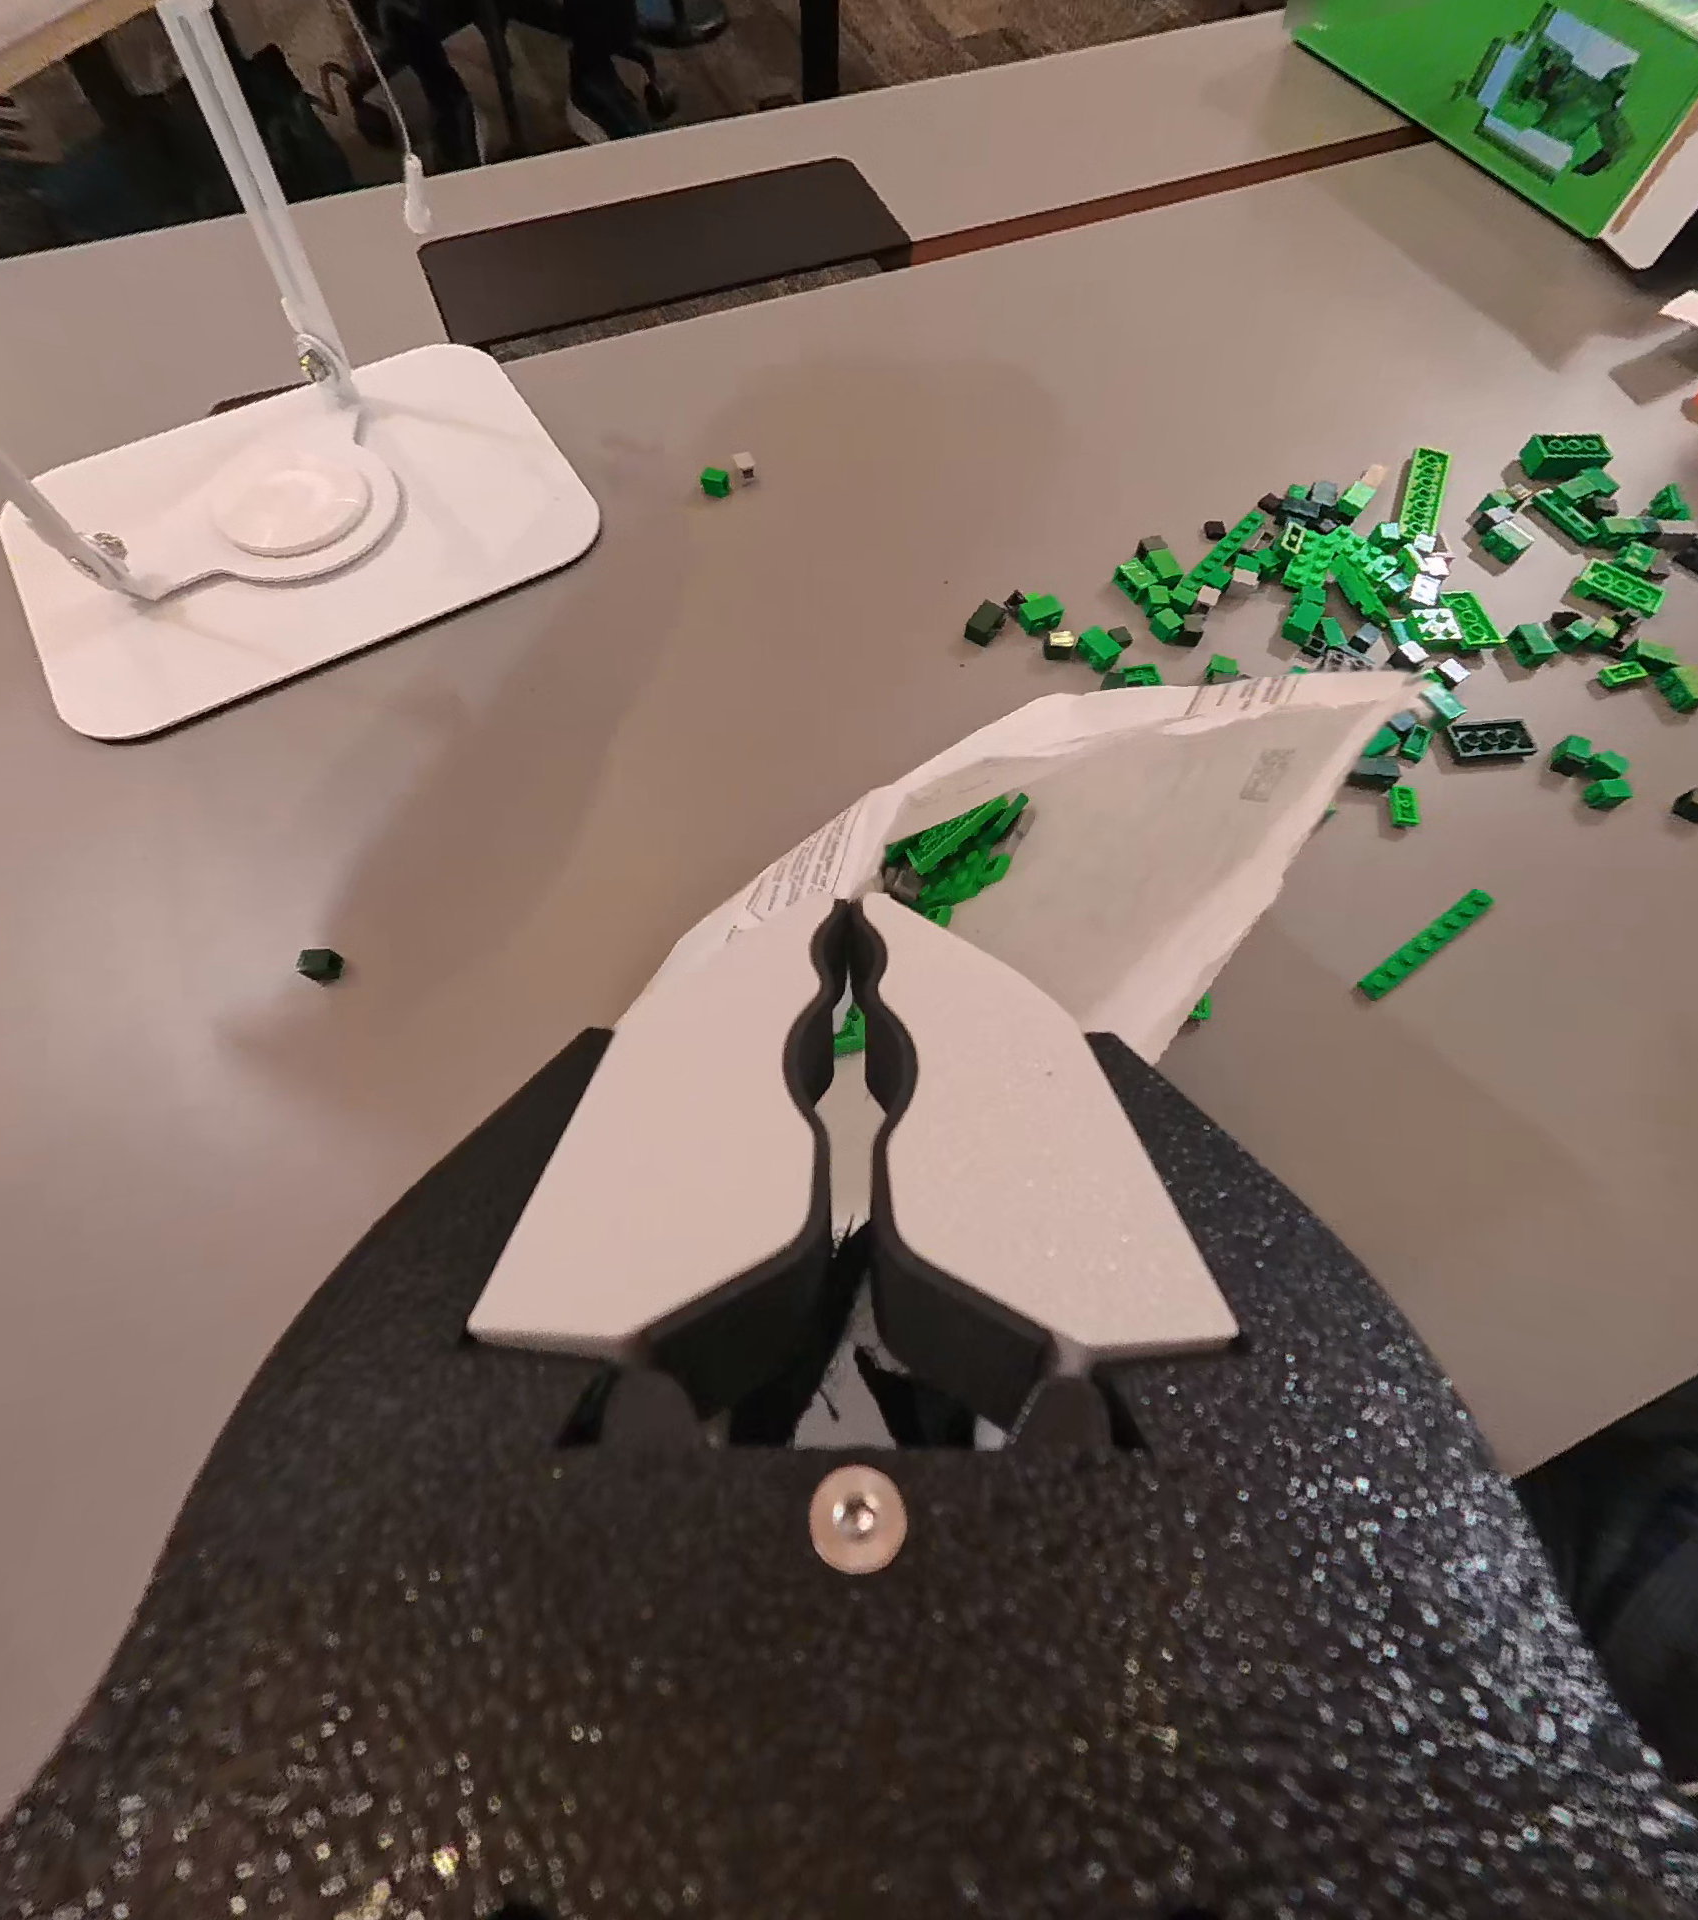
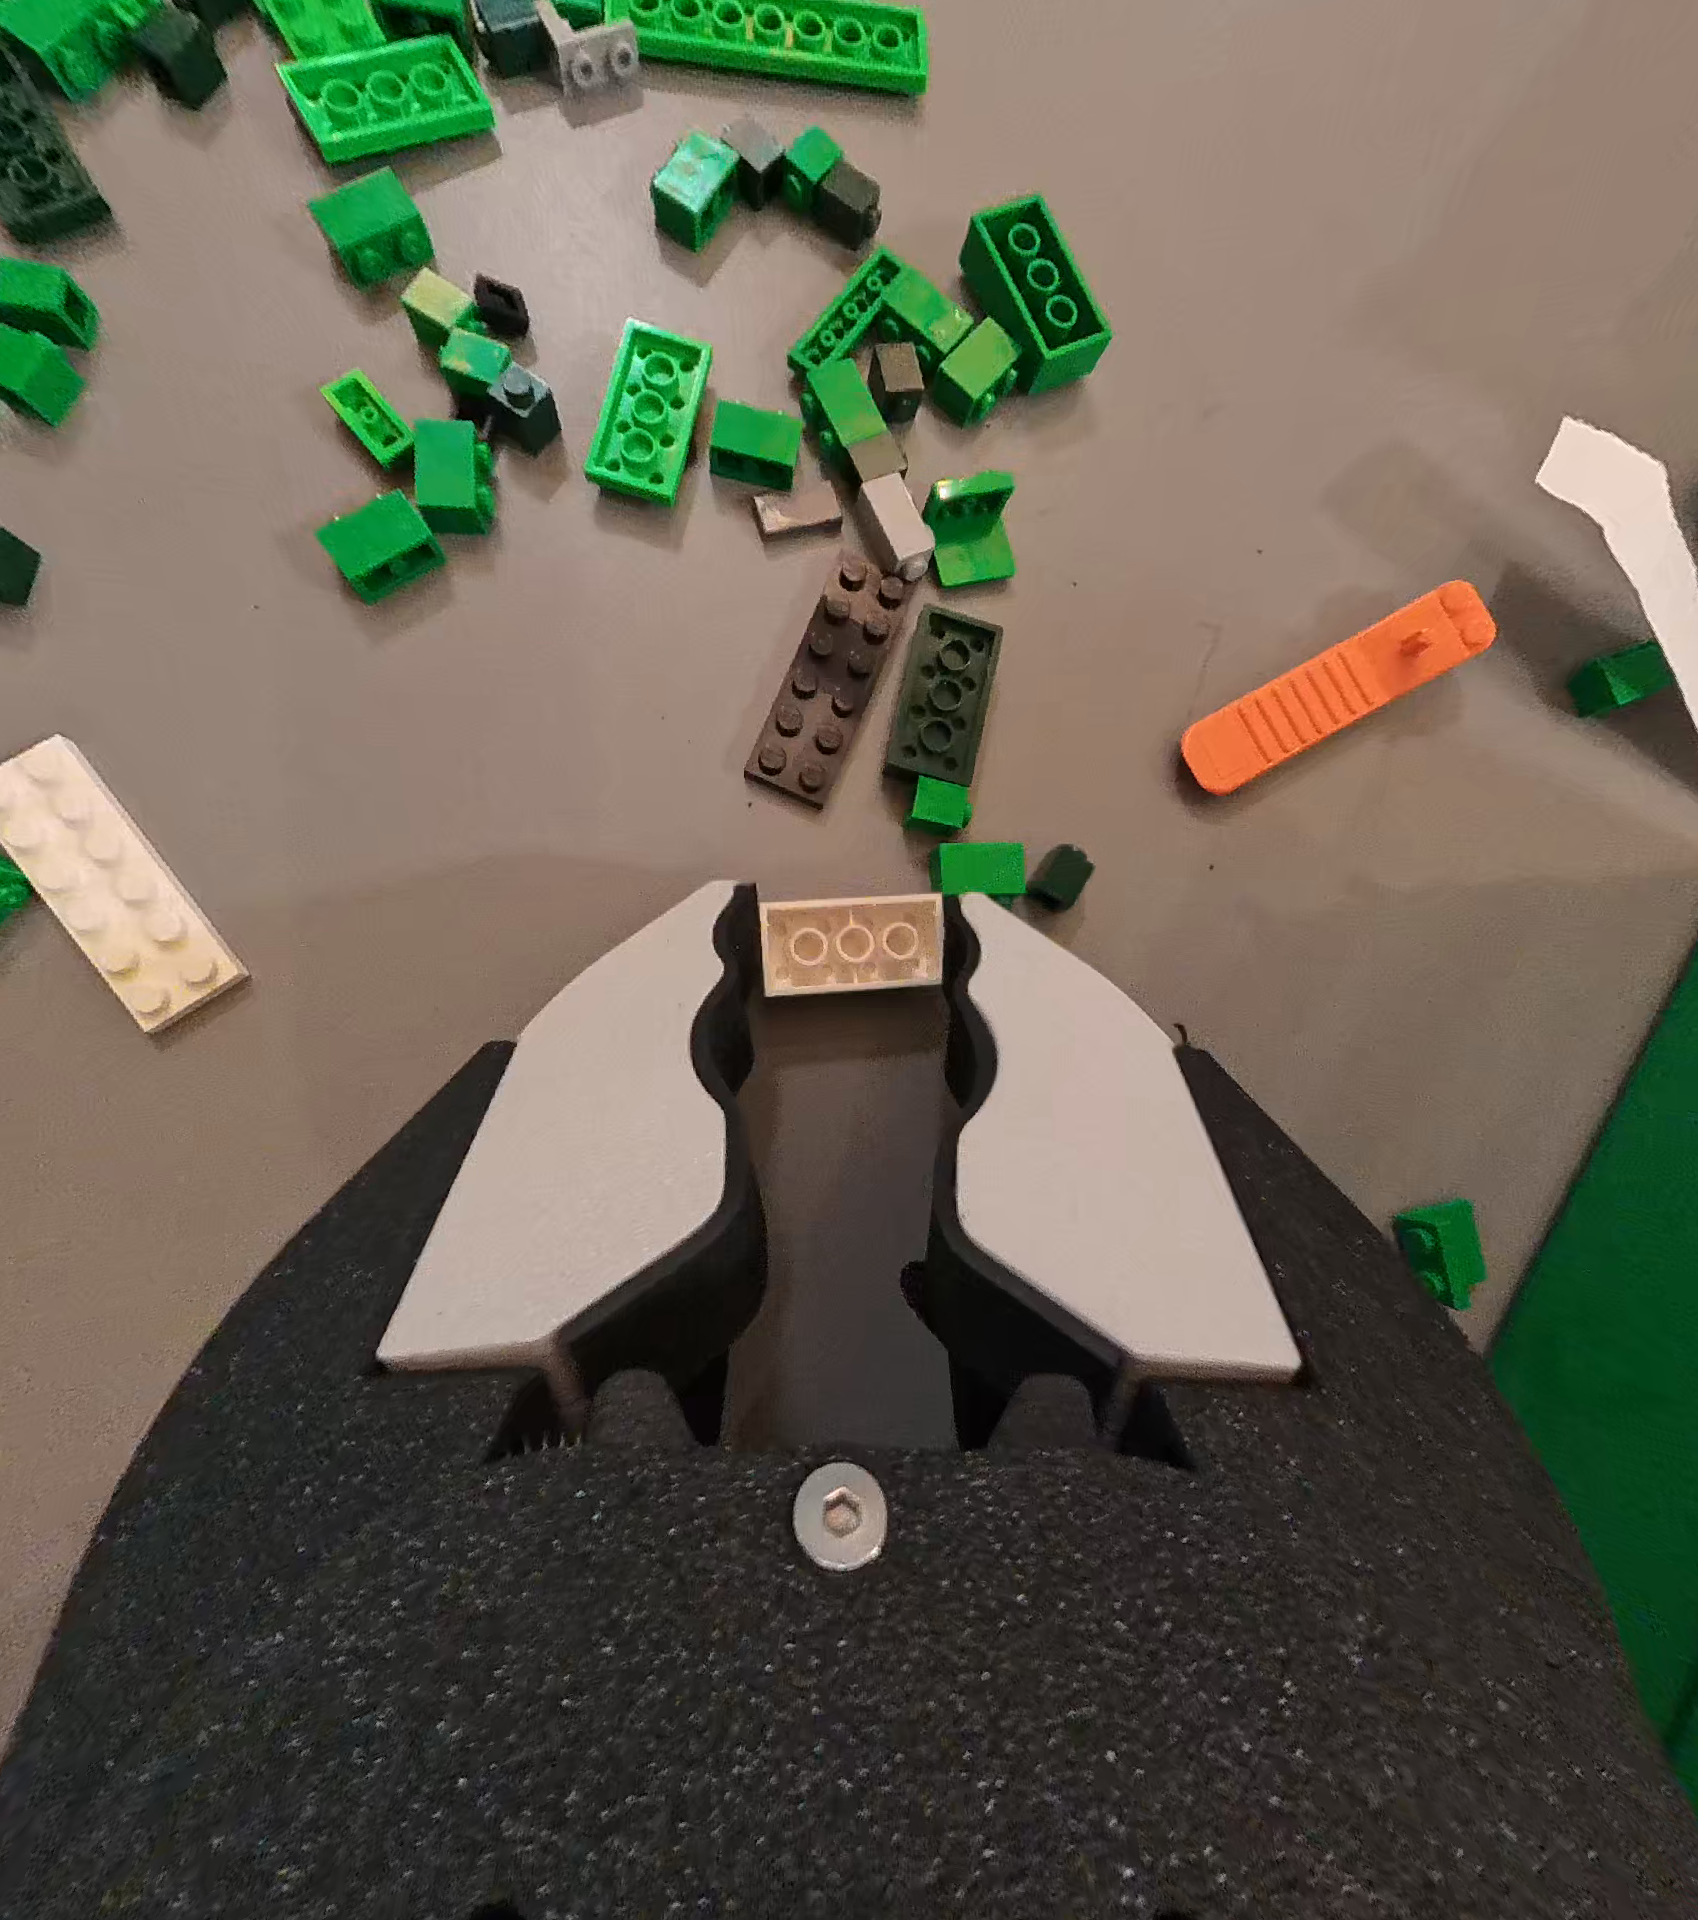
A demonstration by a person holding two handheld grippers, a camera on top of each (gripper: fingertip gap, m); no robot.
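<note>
Left gripper (image 1: 850, 914) clenched on one crinkled white paper bag (image 1: 1136, 821); right gripper (image 2: 853, 914) grasping one cream plastic brick (image 2: 853, 943), hollow underside up.

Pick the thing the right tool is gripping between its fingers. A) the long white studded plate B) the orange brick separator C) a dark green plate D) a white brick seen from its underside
D: the right tool is shut on the white brick, hollow underside up; the orange brick separator lies apart on the table.
</note>
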